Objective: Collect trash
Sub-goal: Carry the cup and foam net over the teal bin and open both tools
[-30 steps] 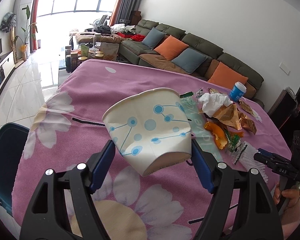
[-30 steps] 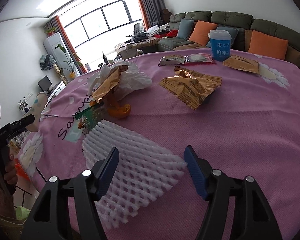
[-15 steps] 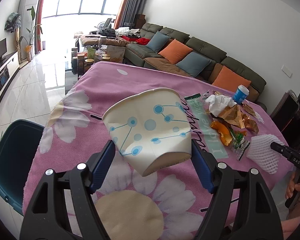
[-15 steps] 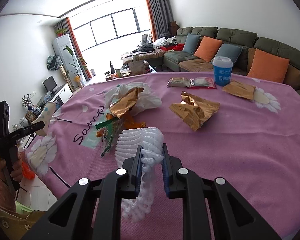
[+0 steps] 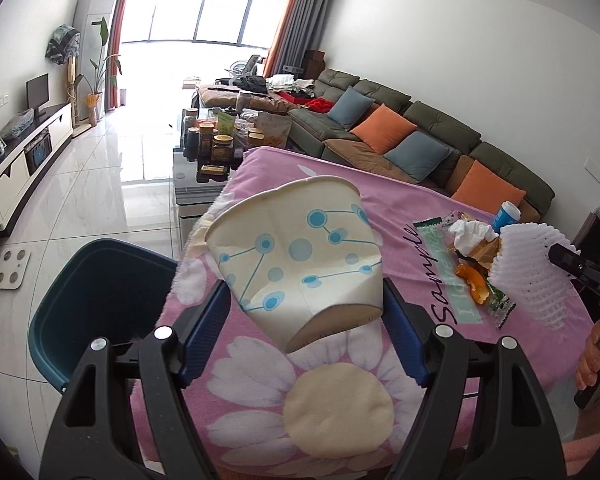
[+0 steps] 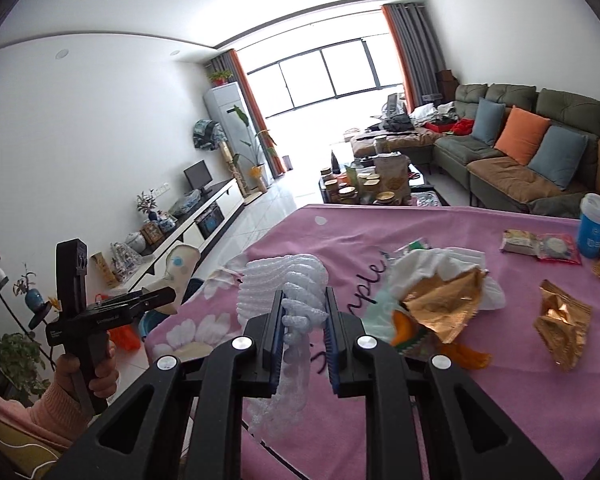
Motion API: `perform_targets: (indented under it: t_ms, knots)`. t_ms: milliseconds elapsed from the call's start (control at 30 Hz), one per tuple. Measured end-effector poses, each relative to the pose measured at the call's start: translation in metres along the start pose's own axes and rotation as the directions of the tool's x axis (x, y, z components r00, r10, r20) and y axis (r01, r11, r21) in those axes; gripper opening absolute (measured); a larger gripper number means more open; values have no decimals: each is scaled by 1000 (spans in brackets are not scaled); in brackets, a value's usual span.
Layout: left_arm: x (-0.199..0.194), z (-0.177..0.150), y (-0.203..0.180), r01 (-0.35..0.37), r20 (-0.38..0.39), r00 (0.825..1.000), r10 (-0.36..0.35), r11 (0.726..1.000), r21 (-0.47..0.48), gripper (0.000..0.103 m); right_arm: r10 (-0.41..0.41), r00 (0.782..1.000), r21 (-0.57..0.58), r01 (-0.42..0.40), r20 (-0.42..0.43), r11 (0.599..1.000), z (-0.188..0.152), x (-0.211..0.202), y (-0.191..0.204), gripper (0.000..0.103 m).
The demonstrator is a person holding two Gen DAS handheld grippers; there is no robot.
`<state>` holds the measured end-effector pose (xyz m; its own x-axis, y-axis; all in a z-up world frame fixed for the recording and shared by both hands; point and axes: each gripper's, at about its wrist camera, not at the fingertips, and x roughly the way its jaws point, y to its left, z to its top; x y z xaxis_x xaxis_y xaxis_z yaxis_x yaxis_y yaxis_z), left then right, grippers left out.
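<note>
With the paper cup (image 5: 300, 248) pinched in the left gripper (image 5: 306, 328) and the foam net (image 6: 296, 300) clamped in the right gripper (image 6: 303, 332), both are judged ready to be carried over the blue bin (image 5: 100, 292) and released.

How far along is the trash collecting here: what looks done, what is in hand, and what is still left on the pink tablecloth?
Done: nothing visibly binned; the blue bin shows no trash.
In hand: the left gripper clamps a paper cup; the right gripper has just closed on the white foam net.
Left: crumpled tissue, gold wrappers, orange peel, snack packets, blue cup.
</note>
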<state>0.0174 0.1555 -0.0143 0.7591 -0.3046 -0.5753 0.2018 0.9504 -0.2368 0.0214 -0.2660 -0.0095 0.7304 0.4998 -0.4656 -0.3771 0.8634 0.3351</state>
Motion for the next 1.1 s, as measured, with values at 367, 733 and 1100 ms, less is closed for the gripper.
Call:
perform_targets:
  t_ms: [367, 733, 1100]
  knots:
    - [-35, -4, 76, -161, 14, 987, 162, 984, -73, 74, 223, 963, -82, -237, -155, 968, 29, 123, 82, 17]
    - [-47, -13, 136, -261, -21, 965, 260, 958, -116, 74, 312, 916, -81, -342, -254, 936, 39, 194, 127, 17]
    - [-34, -27, 161, -298, -84, 954, 288, 943, -147, 74, 304, 894, -106, -355, -329, 929, 41, 246, 164, 18]
